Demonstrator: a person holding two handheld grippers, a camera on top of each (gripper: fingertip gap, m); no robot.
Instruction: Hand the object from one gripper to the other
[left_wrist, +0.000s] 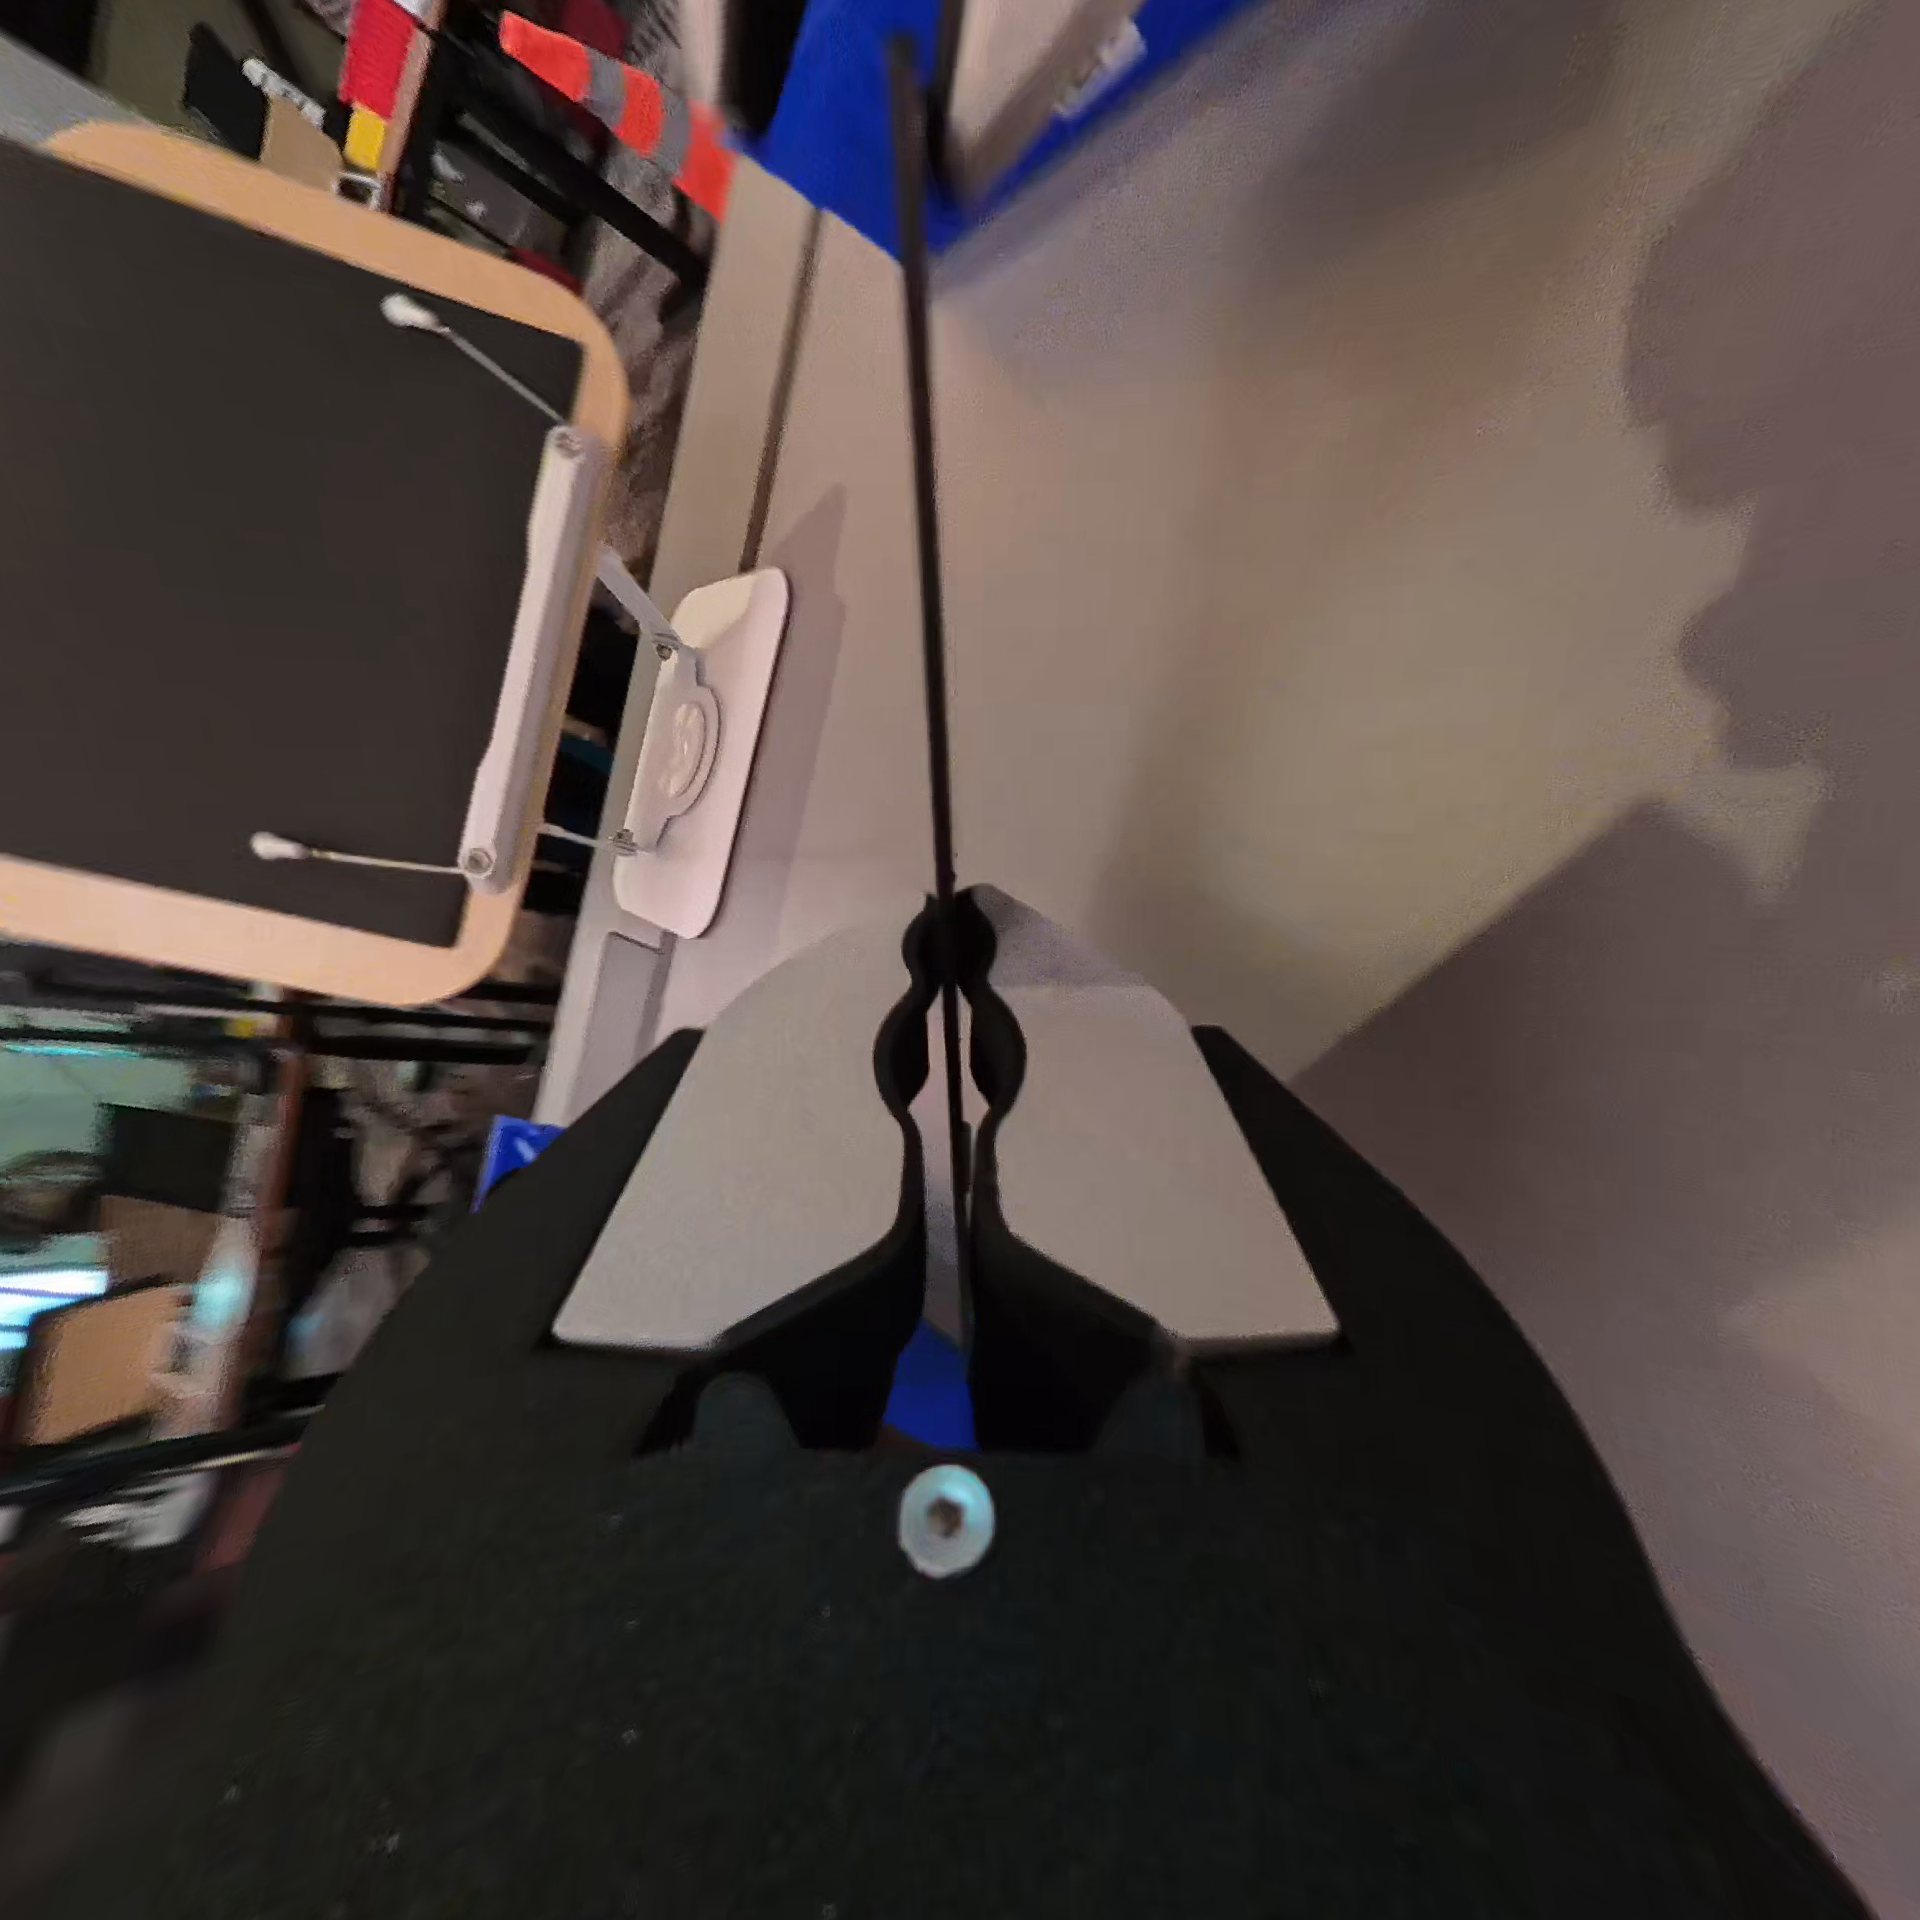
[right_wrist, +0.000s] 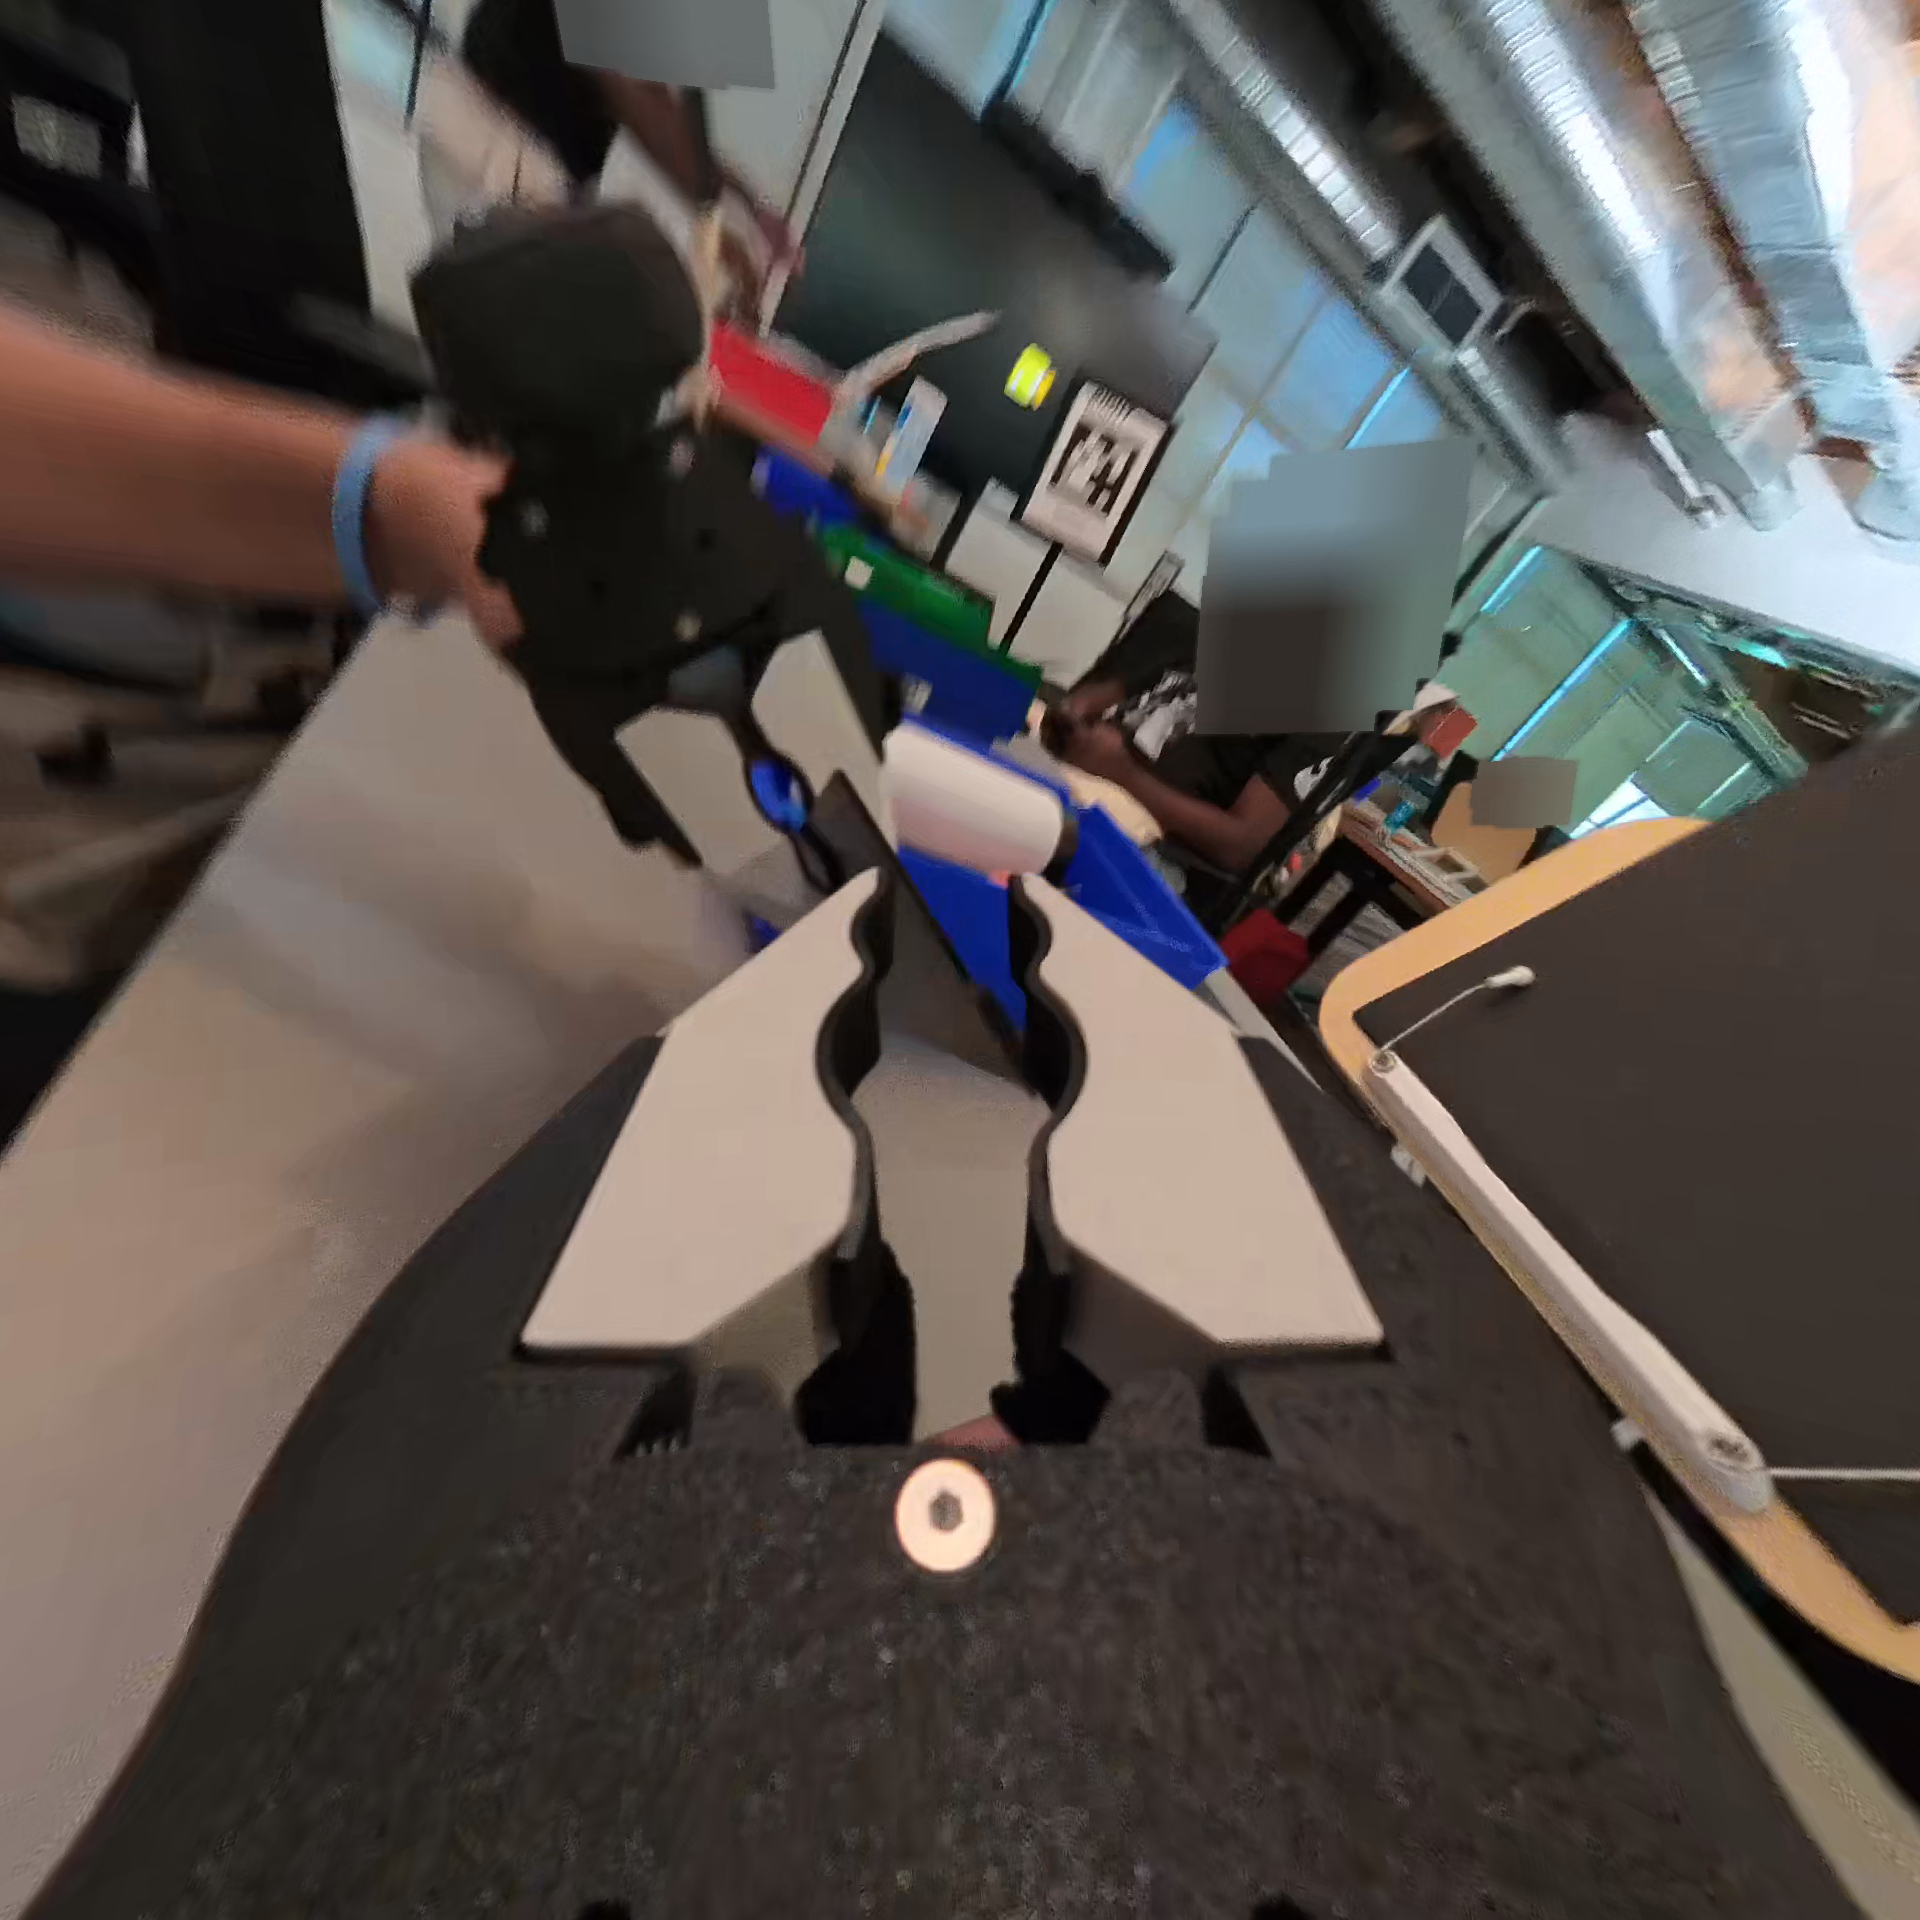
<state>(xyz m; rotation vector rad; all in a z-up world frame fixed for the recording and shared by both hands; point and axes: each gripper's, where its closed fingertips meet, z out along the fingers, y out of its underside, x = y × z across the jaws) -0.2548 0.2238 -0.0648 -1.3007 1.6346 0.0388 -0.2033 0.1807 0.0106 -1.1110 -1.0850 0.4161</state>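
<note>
A thin black flat strip (left_wrist: 925, 520) shows edge-on in the left wrist view. My left gripper (left_wrist: 945, 914) is shut on its near end. In the right wrist view a hand with a blue wristband (right_wrist: 416, 520) holds the left gripper (right_wrist: 800, 831) at the upper left, above the table. The strip (right_wrist: 925, 935) reaches from it down into the gap of my right gripper (right_wrist: 945, 894). The right gripper's jaws stand apart on either side of the strip, and I cannot tell whether either pad touches it. The right gripper is not in the left wrist view.
A white table (right_wrist: 364, 935) lies below. A black board with a wooden rim (left_wrist: 260, 571) hangs on a white arm beside the table, on the right in the right wrist view (right_wrist: 1662, 1143). Blue bins (right_wrist: 1122, 894) and a white cylinder (right_wrist: 977, 810) stand behind. A person (right_wrist: 1195, 769) sits beyond. Some 10 cm of space lies between my two pairs of fingers.
</note>
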